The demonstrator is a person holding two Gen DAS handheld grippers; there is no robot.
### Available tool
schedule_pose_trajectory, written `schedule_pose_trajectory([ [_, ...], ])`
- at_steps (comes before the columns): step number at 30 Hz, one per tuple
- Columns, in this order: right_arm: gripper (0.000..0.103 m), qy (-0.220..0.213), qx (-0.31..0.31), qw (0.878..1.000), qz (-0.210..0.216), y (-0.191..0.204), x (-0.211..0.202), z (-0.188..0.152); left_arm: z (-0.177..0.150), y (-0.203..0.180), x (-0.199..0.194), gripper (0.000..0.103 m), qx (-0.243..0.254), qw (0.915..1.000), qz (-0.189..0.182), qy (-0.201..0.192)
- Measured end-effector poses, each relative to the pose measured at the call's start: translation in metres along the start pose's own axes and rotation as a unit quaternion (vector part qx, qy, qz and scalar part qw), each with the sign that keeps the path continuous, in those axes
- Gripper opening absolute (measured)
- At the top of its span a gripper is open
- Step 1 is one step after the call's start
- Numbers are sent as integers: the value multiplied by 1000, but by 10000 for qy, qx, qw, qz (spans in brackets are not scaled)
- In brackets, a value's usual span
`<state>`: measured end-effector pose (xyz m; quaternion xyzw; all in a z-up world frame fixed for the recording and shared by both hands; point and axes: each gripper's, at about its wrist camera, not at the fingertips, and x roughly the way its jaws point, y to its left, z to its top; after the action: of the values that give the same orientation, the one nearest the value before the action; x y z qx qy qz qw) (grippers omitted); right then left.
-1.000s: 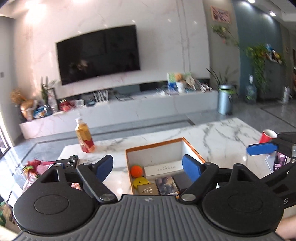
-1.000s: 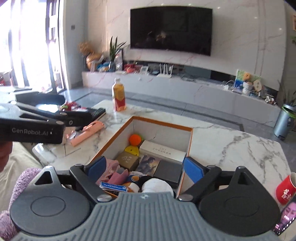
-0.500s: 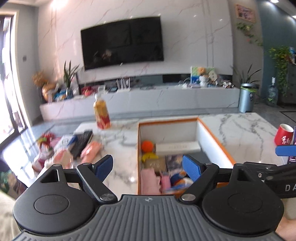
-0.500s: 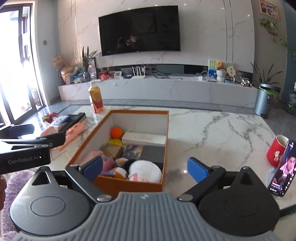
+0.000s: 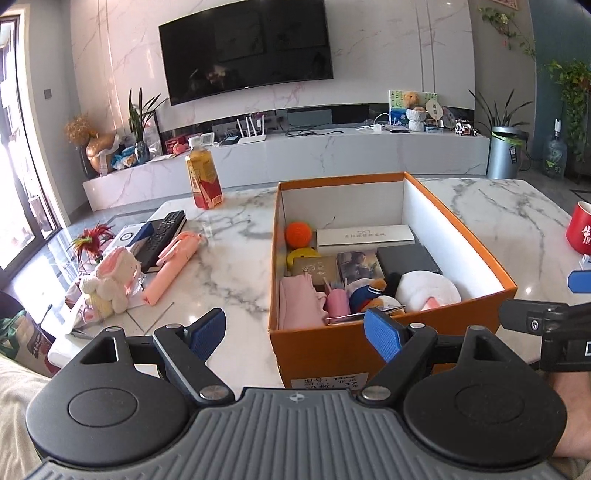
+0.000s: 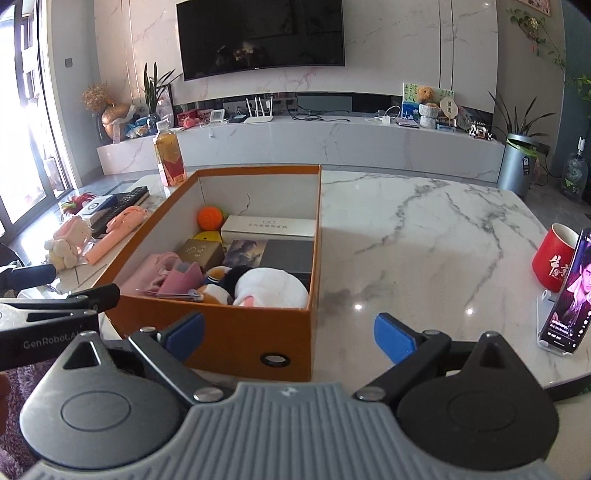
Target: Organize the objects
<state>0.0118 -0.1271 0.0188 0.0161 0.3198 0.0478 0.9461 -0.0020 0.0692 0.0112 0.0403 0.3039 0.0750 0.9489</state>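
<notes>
While both the left gripper [image 5: 295, 334] and right gripper [image 6: 290, 334] hang wide-jawed and empty, loose items wait beside the orange box [image 5: 476, 254] for sorting.

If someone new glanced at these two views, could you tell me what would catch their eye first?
Most likely the bright orange box in the middle of the marble table, open-topped and crammed with small things, an orange ball in its far left corner. Next, the big dark TV on the wall behind. Then the red cup at the table's right edge.
</notes>
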Motion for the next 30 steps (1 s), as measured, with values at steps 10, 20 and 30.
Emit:
schedule_pose_trajectory([
  [10,98,-24,9,10000,-16,2,2,-1,1,5,1,97,-70,9999,51,75],
  [20,99,-29,-10,10000,40,4,1,-3,1,6,2,97,-83,9998,94,161],
  [30,99,1,1,10000,54,4,2,-6,1,6,3,97,-123,9996,84,247],
])
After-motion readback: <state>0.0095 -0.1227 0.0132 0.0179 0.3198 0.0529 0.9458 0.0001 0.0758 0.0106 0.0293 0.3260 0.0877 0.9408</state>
